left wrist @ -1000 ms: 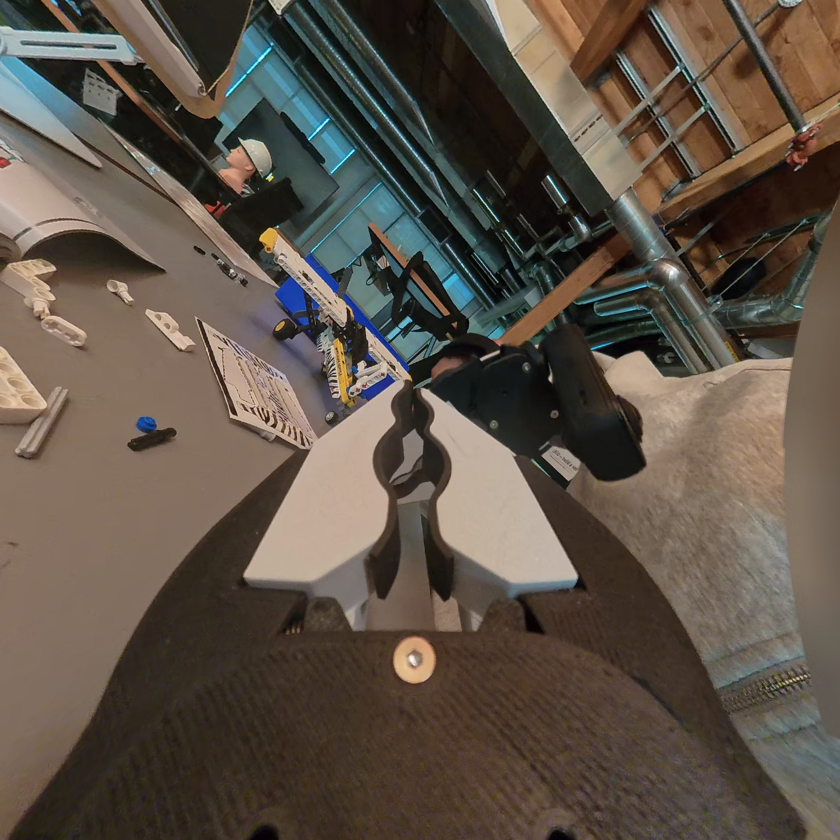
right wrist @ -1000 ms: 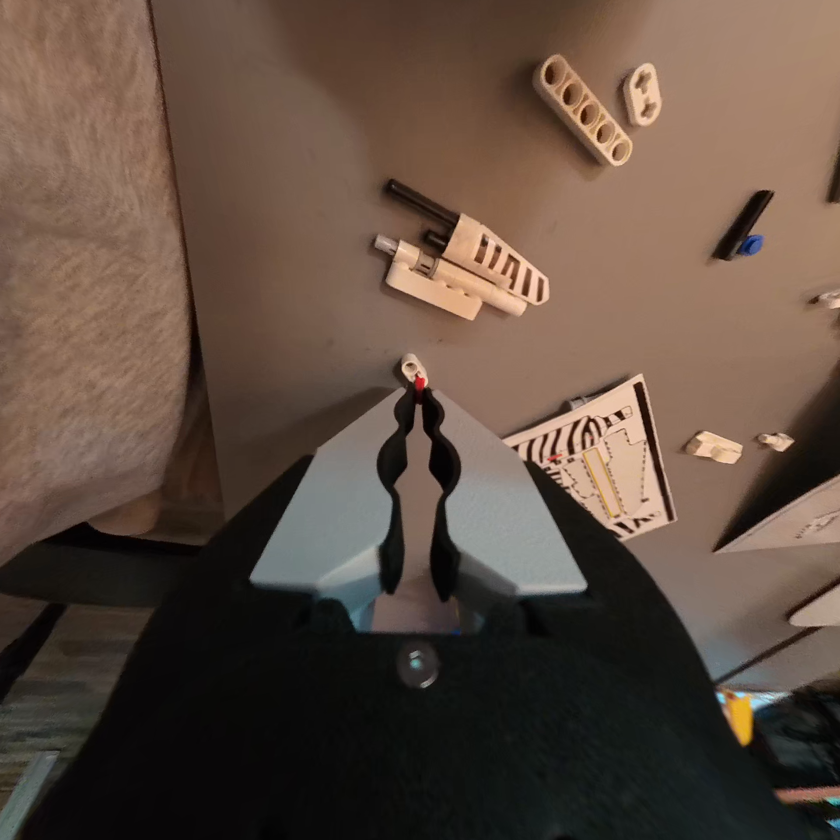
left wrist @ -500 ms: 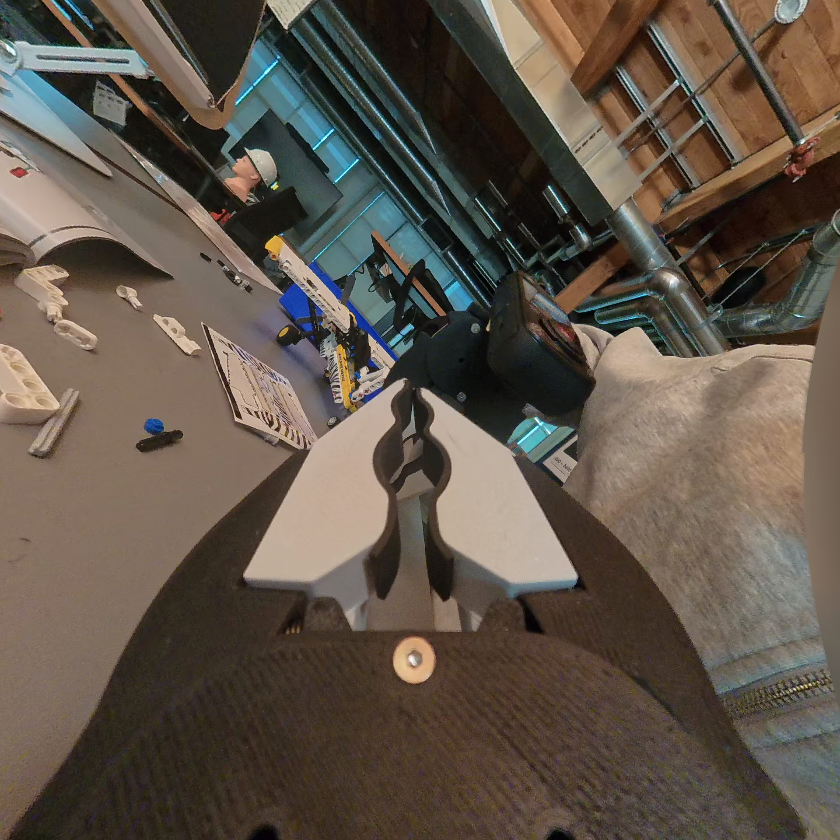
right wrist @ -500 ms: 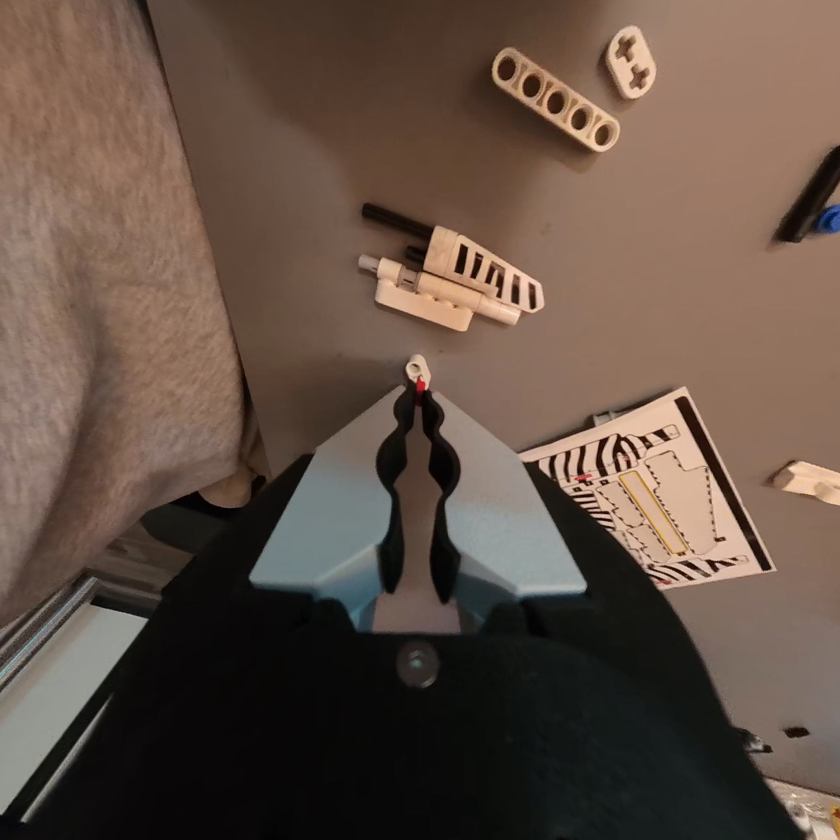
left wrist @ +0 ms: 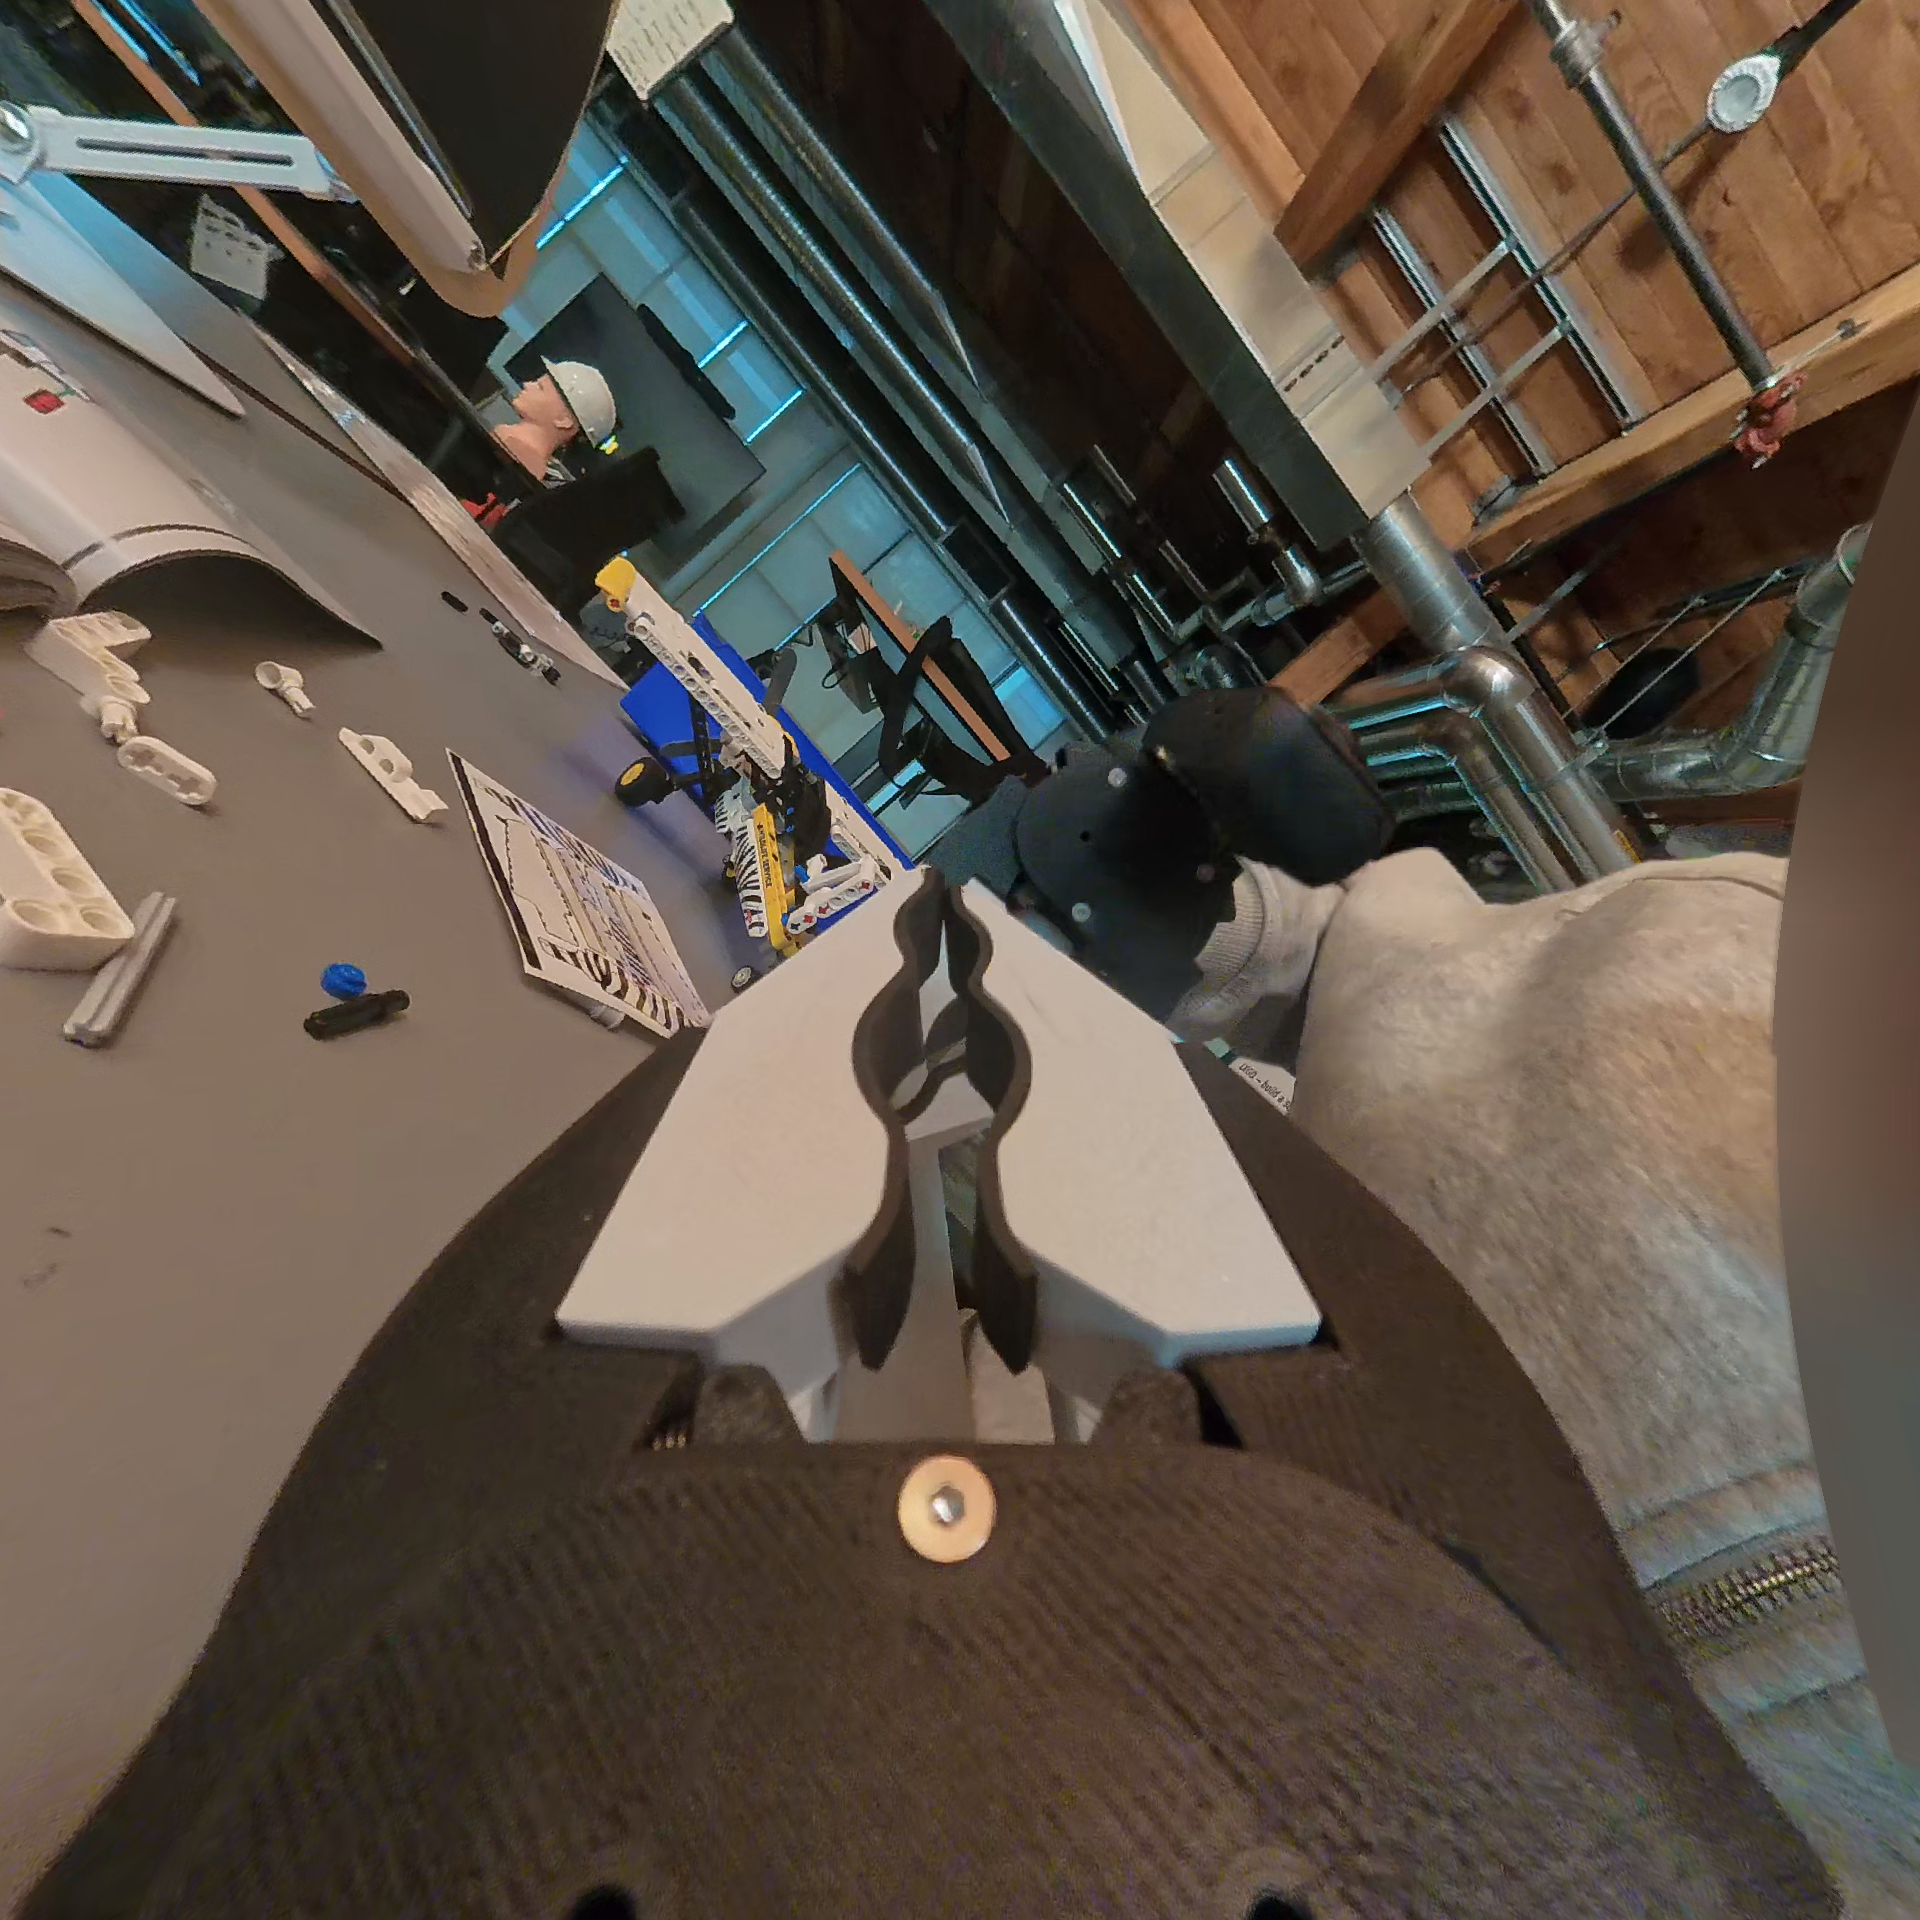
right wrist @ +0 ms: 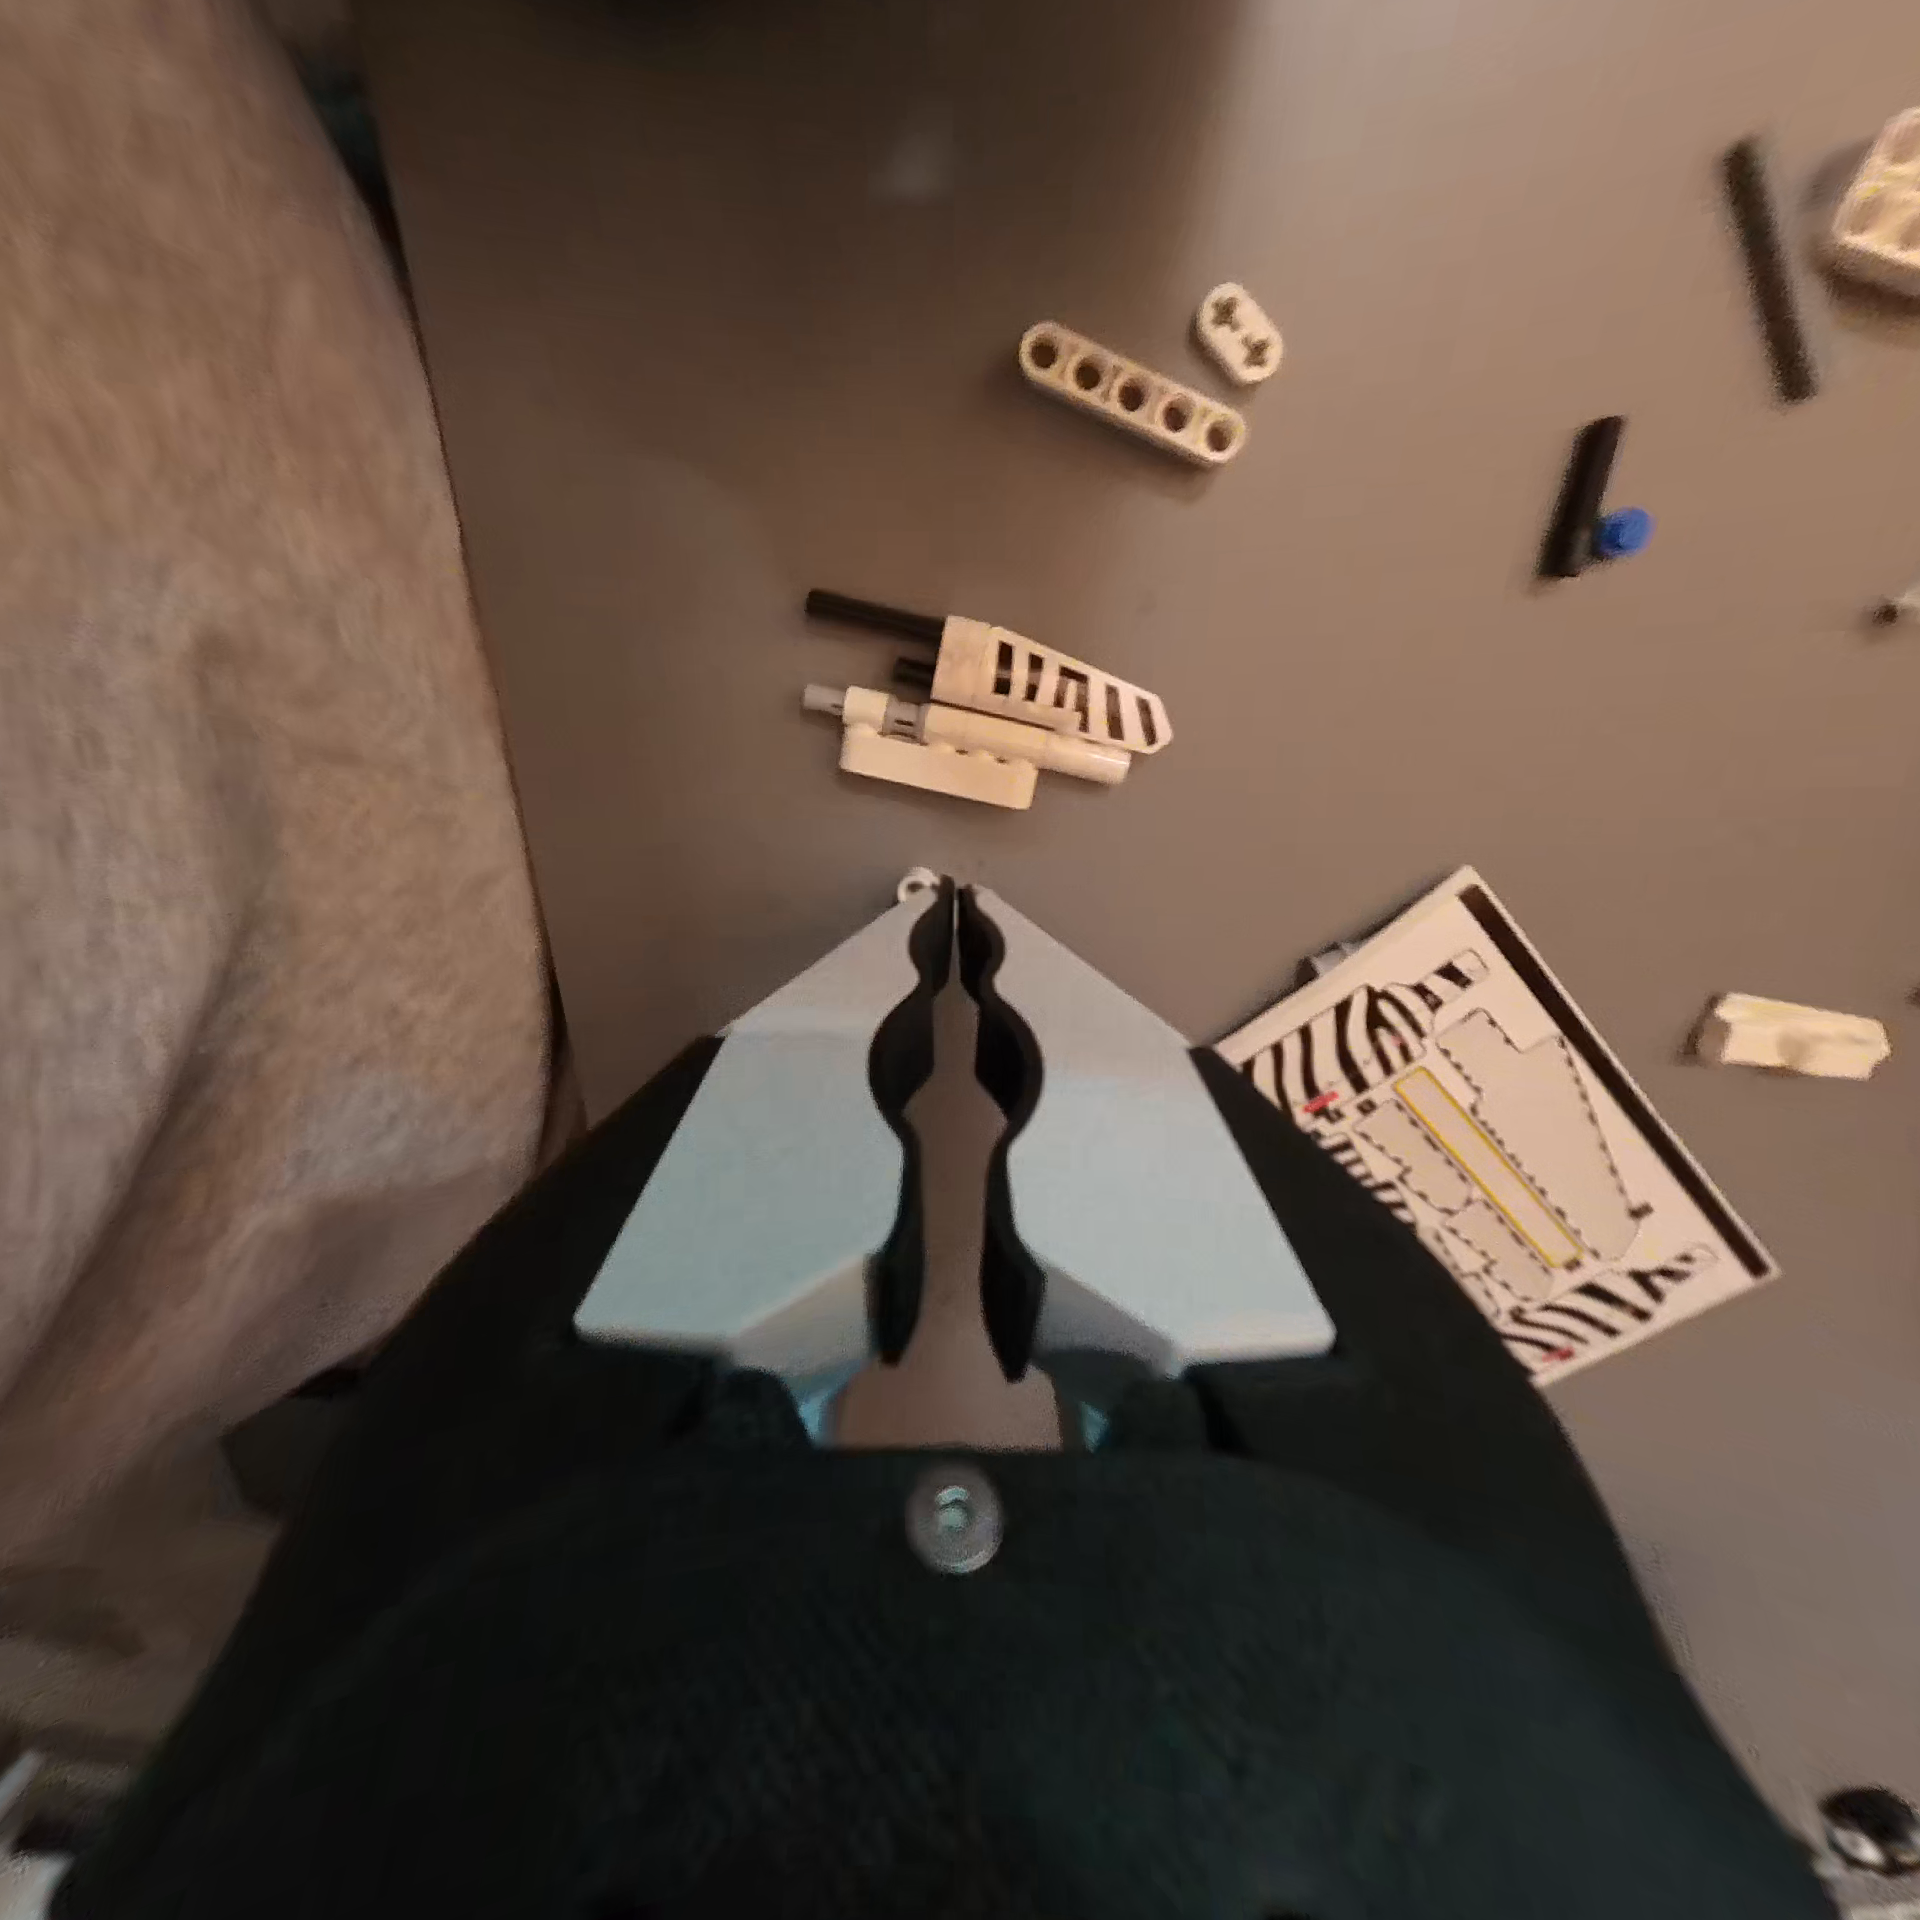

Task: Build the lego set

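Observation:
My right gripper [right wrist: 954,902] is shut on a small white connector piece [right wrist: 920,885] that pokes out at its tip, a little above the grey table [right wrist: 675,312]. Just beyond it lies a white sub-assembly with a zebra-striped panel and black axles [right wrist: 997,707]. A zebra sticker sheet [right wrist: 1475,1122] lies to the right. My left gripper [left wrist: 945,906] is low over the table with its tips together. Something white and black shows in the gap between its fingers, and I cannot tell if it is held. The right gripper's black body [left wrist: 1143,842] shows beyond it.
Loose parts lie around: a five-hole beam [right wrist: 1132,405], an oval piece [right wrist: 1240,332], a black pin with a blue part [right wrist: 1584,499], a white frame piece [left wrist: 52,883] and a grey axle [left wrist: 120,966]. A built yellow-and-white model [left wrist: 748,769] stands far off. A person's grey sweater [right wrist: 208,727] borders the table. Spacing between my two grippers at the tips: around 12 cm.
The right gripper has swung and drawn back, so the striped sub-assembly sits farther from its tip. The held piece's red part no longer shows. The left gripper has hardly moved.

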`<action>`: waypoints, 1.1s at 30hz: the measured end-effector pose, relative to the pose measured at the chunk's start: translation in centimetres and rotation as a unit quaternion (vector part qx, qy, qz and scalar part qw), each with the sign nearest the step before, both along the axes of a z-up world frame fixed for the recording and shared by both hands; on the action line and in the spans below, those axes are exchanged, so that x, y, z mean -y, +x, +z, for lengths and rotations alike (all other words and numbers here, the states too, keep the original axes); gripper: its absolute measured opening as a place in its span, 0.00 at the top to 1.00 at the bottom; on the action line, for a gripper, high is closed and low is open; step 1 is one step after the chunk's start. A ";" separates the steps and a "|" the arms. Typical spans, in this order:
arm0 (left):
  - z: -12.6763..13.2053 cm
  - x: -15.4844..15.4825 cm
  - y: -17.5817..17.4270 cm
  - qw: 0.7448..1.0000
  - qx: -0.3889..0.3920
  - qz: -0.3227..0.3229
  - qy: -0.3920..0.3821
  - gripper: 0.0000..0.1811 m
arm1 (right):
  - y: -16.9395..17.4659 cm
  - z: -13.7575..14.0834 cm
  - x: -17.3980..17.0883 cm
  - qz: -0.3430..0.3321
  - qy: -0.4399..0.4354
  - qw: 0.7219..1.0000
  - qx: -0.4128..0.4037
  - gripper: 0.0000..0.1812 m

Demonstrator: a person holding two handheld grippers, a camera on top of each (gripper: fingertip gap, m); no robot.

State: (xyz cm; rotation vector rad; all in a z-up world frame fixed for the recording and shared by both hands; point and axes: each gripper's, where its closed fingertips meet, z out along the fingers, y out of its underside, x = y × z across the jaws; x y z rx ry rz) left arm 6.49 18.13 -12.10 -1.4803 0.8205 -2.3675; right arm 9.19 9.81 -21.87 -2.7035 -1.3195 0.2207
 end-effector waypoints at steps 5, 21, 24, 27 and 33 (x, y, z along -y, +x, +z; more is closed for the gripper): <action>-0.1 0.2 0.1 1.000 -0.005 -0.001 0.005 1.00 | 0.5 0.3 0.8 -0.028 0.024 0.999 -0.010 0.91; -0.3 0.3 0.2 1.000 -0.010 0.000 0.010 1.00 | 0.5 -0.6 0.9 0.018 0.012 1.000 0.003 0.99; -0.2 0.2 0.2 1.000 -0.009 -0.001 0.008 1.00 | 0.5 -0.6 1.0 0.015 0.007 1.000 0.003 0.99; -0.2 0.2 0.1 1.000 -0.007 -0.002 0.006 1.00 | 0.5 -0.6 1.0 0.014 0.002 1.000 0.008 0.99; -0.2 0.2 0.1 1.000 -0.006 -0.002 0.004 1.00 | 0.5 -0.6 1.0 0.010 -0.020 1.000 0.017 0.99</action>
